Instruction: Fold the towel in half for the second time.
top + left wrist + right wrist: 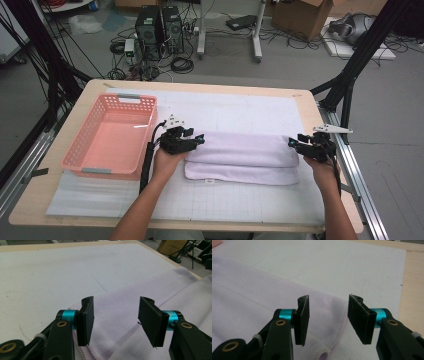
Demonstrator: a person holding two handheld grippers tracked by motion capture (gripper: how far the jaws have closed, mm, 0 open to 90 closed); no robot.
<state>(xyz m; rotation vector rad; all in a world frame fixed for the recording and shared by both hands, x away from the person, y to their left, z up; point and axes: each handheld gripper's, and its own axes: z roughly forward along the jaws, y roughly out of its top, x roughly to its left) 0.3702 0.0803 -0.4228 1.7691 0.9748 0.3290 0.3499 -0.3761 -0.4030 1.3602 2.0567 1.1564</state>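
Lilac terry, folded lengthwise, the towel [243,156] lies across the middle of the white mat [235,112] on the table [307,105], its upper layer set back so a strip of the lower one shows along the near edge. The pink basket [85,145] stands just left of it, on the mat's left part, and holds nothing. The left gripper [192,140] sits at the towel's left end and the right gripper [296,142] at its right end. In each gripper view the jaws stand apart over the cloth with nothing pinched between them, so the fold looks just let go.

To finish this step well, I would lift both grippers straight off without dragging the cloth, then check that the ends line up. For the next fold, take one short end by both corners, pinch through all layers, and carry it level over the other end so the stack stays square and will fit the basket.
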